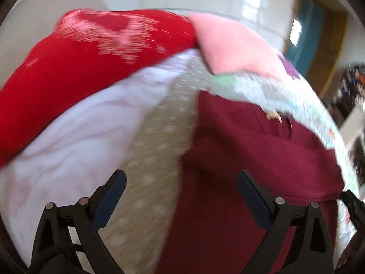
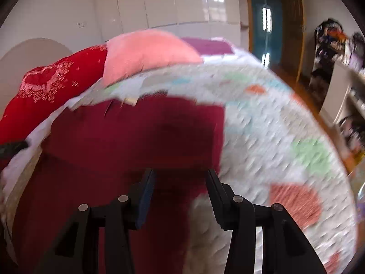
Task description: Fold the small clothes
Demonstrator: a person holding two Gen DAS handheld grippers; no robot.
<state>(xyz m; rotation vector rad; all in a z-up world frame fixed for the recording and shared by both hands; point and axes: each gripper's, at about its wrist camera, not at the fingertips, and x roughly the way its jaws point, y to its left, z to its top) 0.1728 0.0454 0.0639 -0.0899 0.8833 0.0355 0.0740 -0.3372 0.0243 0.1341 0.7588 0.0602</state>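
Observation:
A dark maroon garment (image 1: 246, 159) lies spread on a bed; in the right wrist view the same maroon garment (image 2: 127, 137) fills the middle. My left gripper (image 1: 181, 178) hovers open just above the seam between a beige dotted cloth (image 1: 157, 141) and the maroon garment, nothing between its fingers. My right gripper (image 2: 180, 175) is open over the garment's right part, close to where it meets the patterned quilt (image 2: 273, 141). Both views are motion-blurred.
A bright red cloth with white print (image 1: 91, 52) and a pink cushion (image 2: 146, 50) lie at the bed's far side. White fabric (image 1: 68, 137) lies left. Glossy white cabinets (image 2: 173, 2), a teal door (image 2: 262, 22) and cluttered shelves (image 2: 342, 68) stand beyond.

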